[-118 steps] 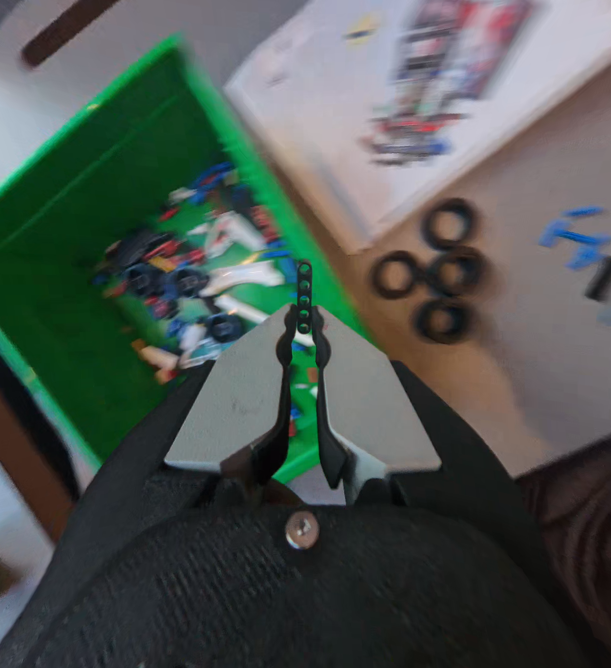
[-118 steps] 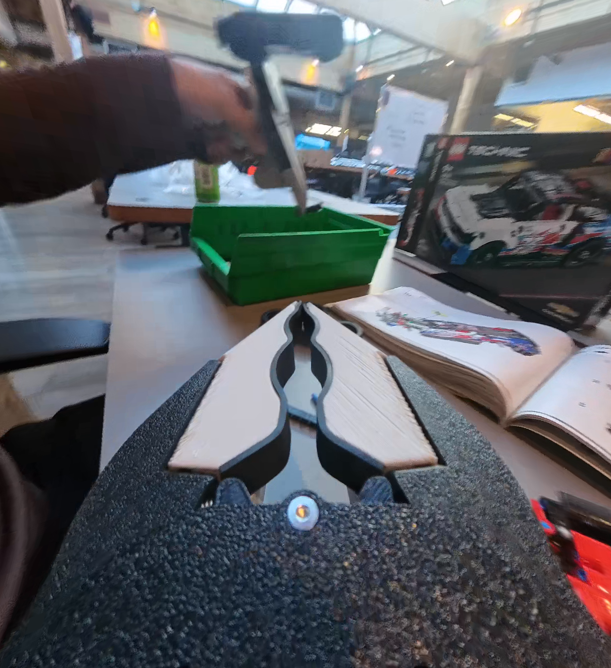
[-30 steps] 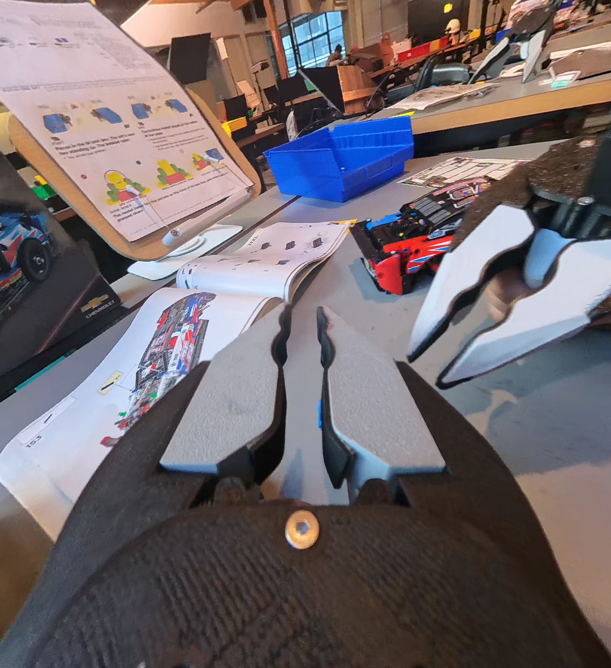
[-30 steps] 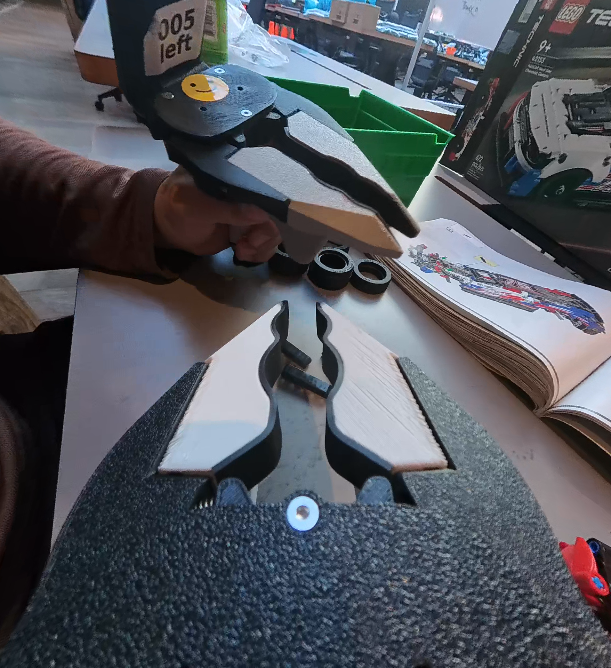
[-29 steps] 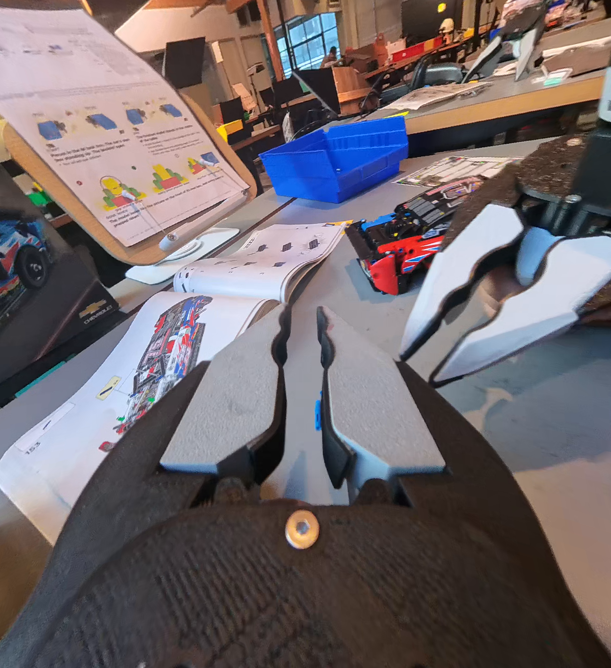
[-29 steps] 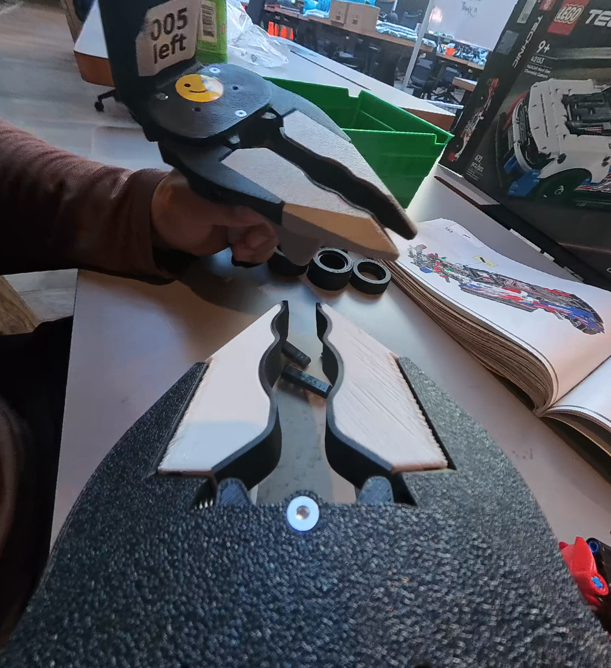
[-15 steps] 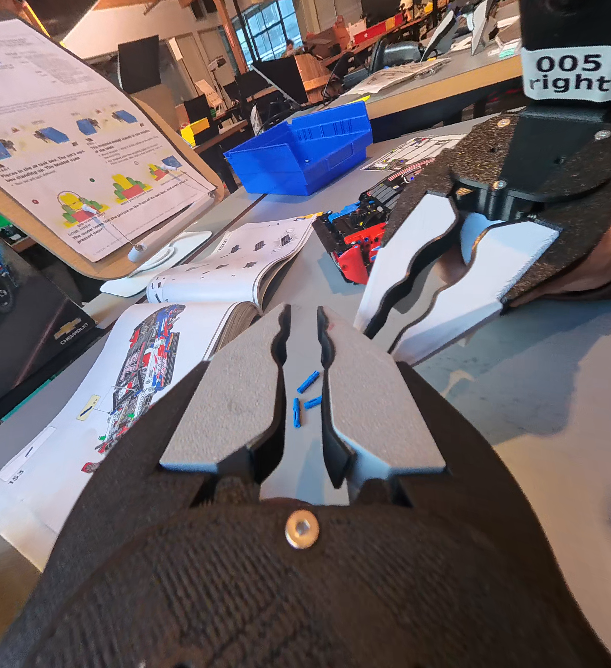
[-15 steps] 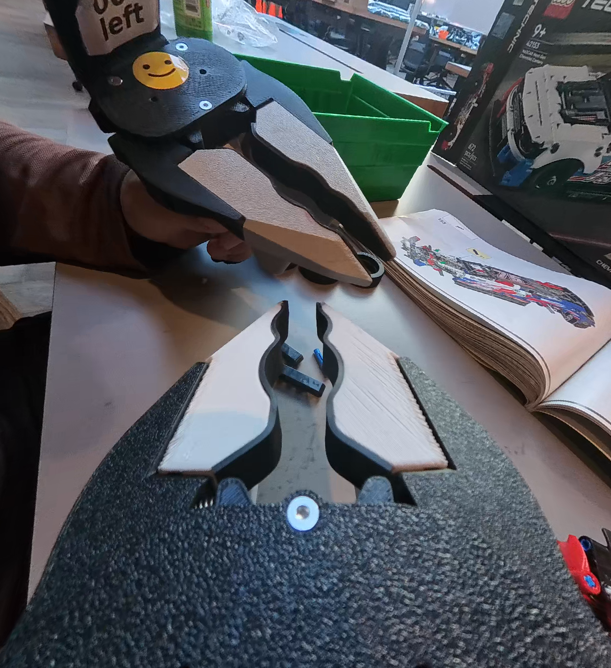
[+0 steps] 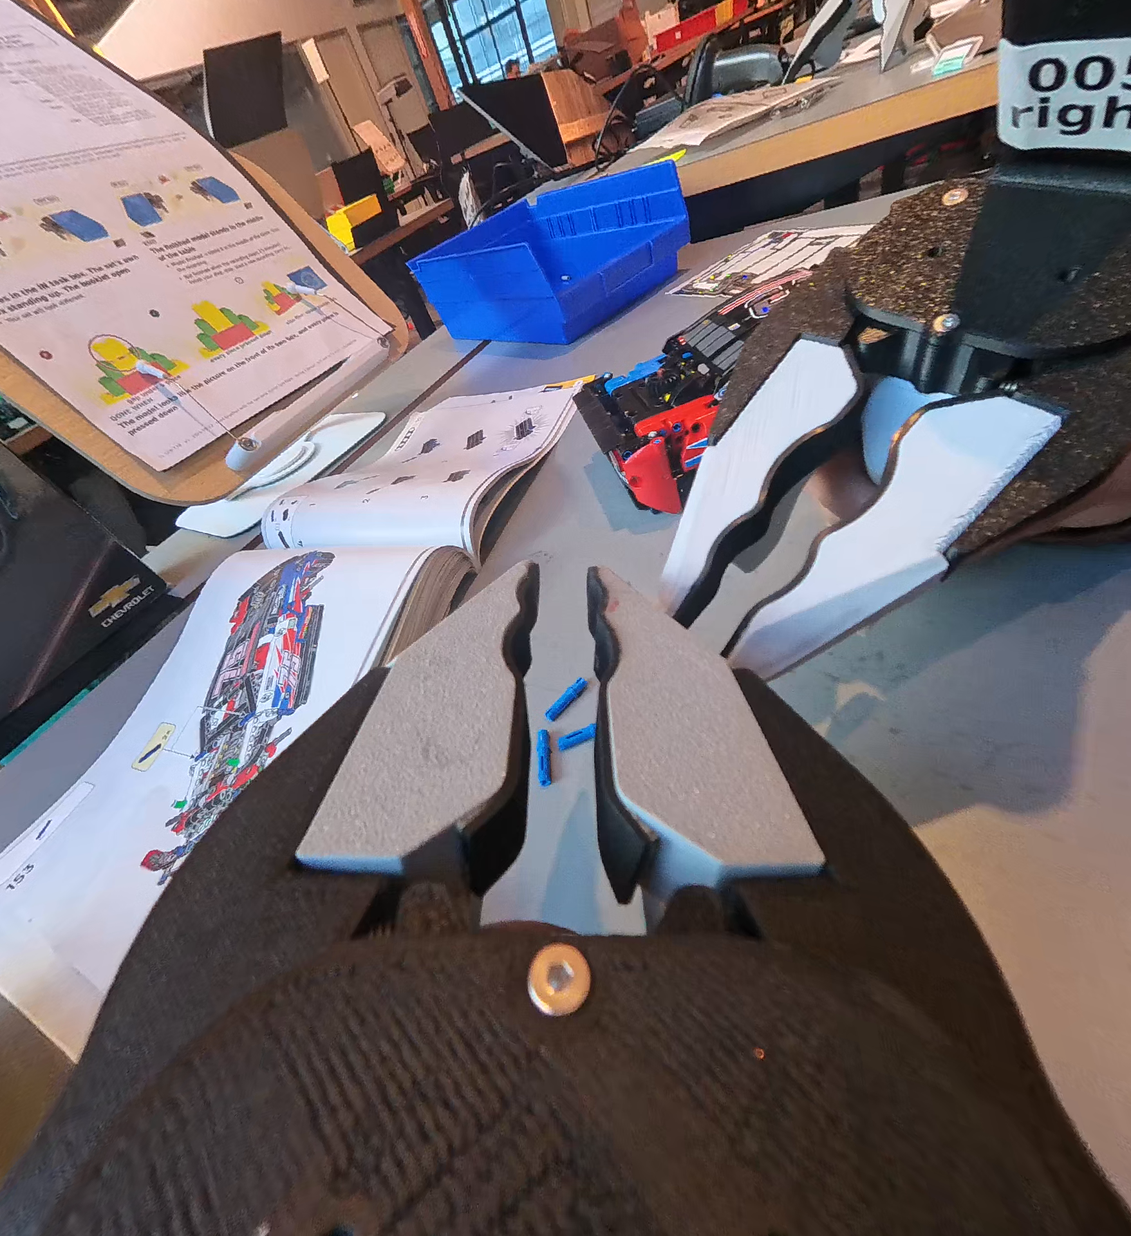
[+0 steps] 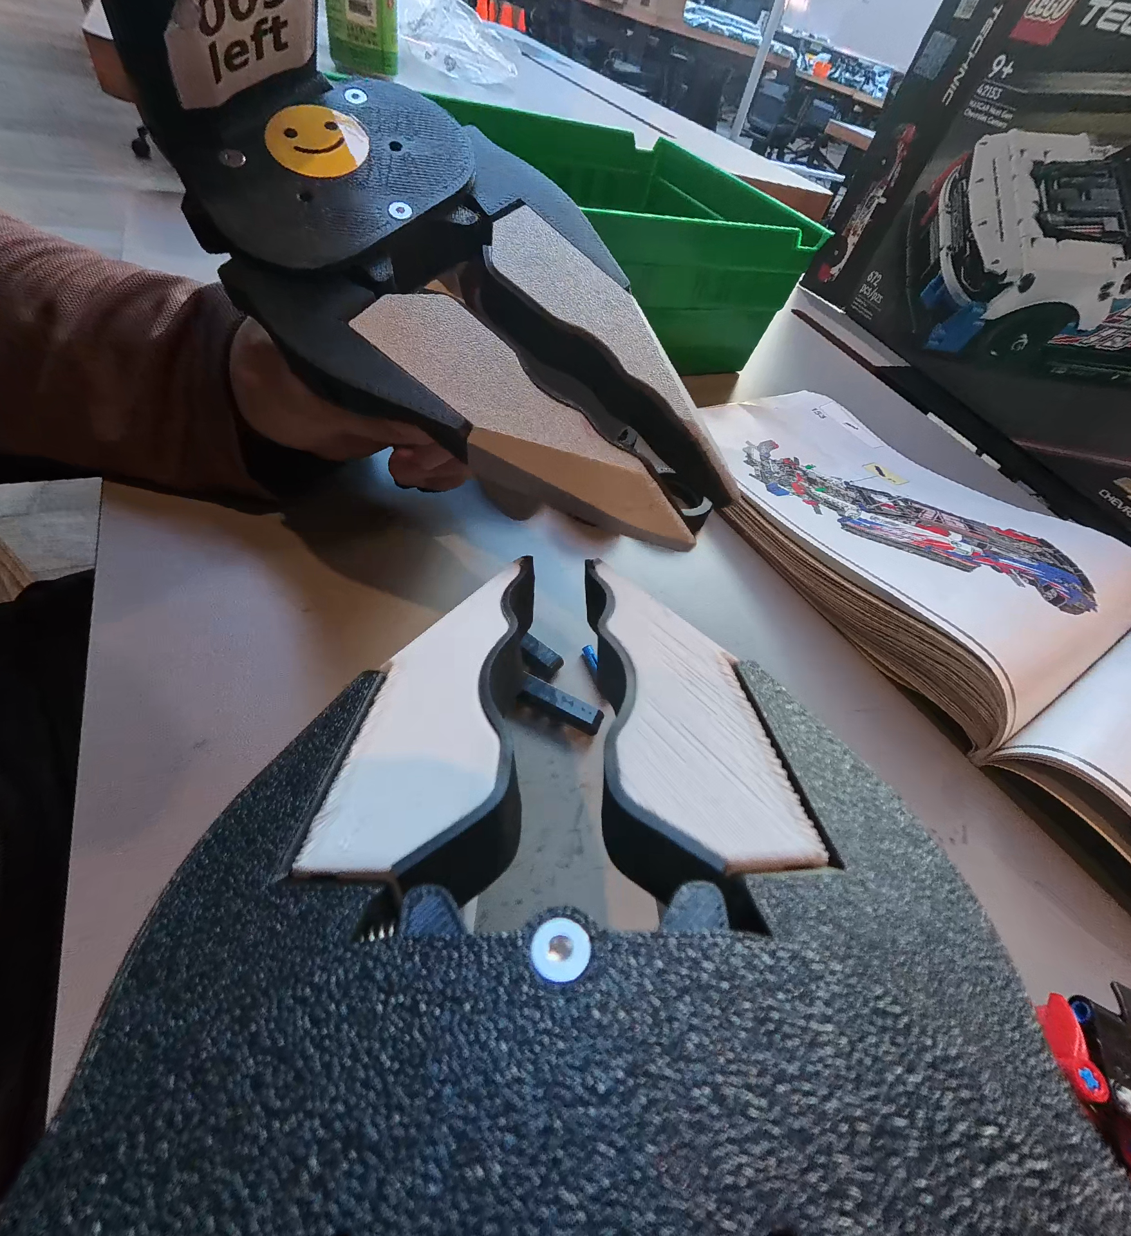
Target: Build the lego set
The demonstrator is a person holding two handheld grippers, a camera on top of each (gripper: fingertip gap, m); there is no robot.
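Three tiny blue pins (image 9: 562,726) loose on the grey worktop (image 9: 950,736), framed between parted, empty fingers of the left hand-held gripper (image 9: 562,588). Right hand-held gripper (image 10: 559,568) likewise apart, over black beams (image 10: 559,710). Probably light, rigid, prone to rolling; best pinched mid-shaft.

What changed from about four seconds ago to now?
The left tool left the green bin, let go of the black beam it was carrying, and now hovers open over the blue pins. The right tool opened slightly above the black pieces. The open booklet stayed put.
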